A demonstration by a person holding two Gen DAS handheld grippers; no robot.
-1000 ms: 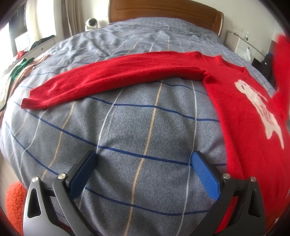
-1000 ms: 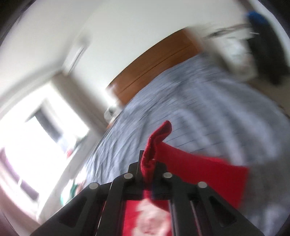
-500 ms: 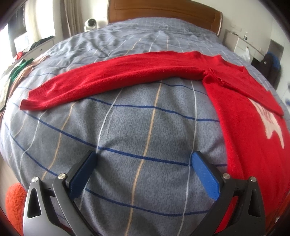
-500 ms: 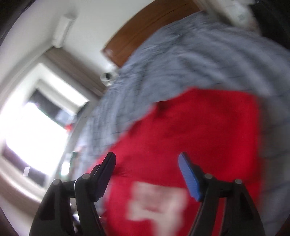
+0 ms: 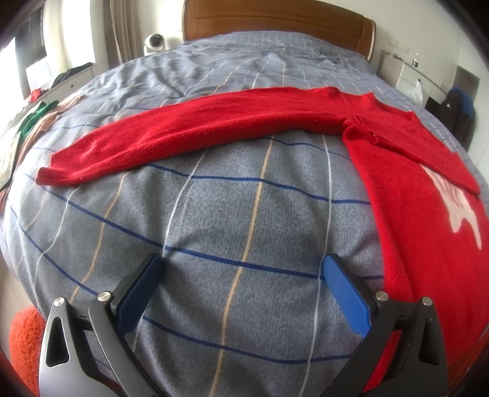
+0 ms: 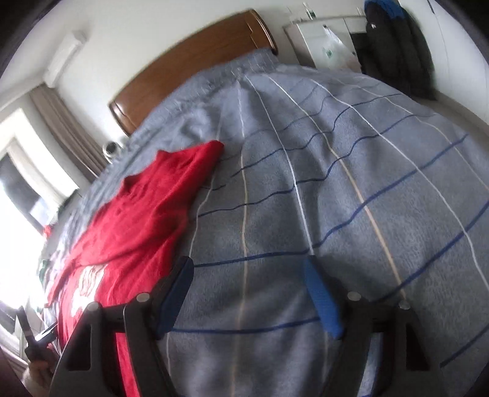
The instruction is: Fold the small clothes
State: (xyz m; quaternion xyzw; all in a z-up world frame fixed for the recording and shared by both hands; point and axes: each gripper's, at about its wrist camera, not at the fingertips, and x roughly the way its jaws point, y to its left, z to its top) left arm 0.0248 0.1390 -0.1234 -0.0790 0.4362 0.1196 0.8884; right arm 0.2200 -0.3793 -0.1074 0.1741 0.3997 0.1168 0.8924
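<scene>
left of the right fingers (image 6: 174,293), apparently untouched, lies the red sweater (image 6: 143,220).

Red knit sweater (image 5: 232,128): fuzzy, matt wool-like cloth. Grey checked bedcover (image 5: 214,220): soft brushed fabric, matt. Brown headboard (image 5: 275,18): smooth glossy wood. Gripper fingers (image 5: 347,296): matt black plastic, blue textured pads, probably rubber. Orange fluffy item (image 5: 23,342) at bedcover's lower left edge: shaggy pile.
</scene>
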